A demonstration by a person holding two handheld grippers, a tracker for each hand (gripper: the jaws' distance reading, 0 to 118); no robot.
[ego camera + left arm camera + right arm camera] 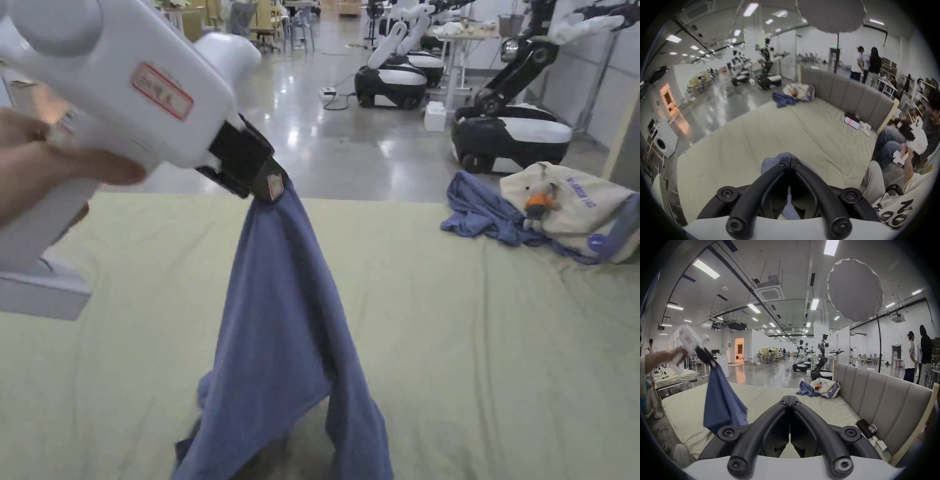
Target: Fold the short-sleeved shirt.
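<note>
A blue short-sleeved shirt [281, 325] hangs bunched from my left gripper [272, 184], which is shut on its top edge, high above the bed. The shirt's lower end trails onto the pale green sheet [469, 344]. In the left gripper view the jaws [789, 160] are pressed together on blue cloth [769, 164]. My right gripper [789, 400] is shut with nothing between its jaws, held low over the near side of the bed, to the right of the hanging shirt [721, 399]. The left gripper [713, 366] appears there too, gripping the shirt's peak.
Another blue garment [481, 212] and a cream bag [575, 206] lie at the bed's far right corner. A grey padded headboard [883, 402] runs along the right side, with small items at its foot. Wheeled robots [512, 134] stand beyond the bed. Two people [916, 356] stand behind the headboard.
</note>
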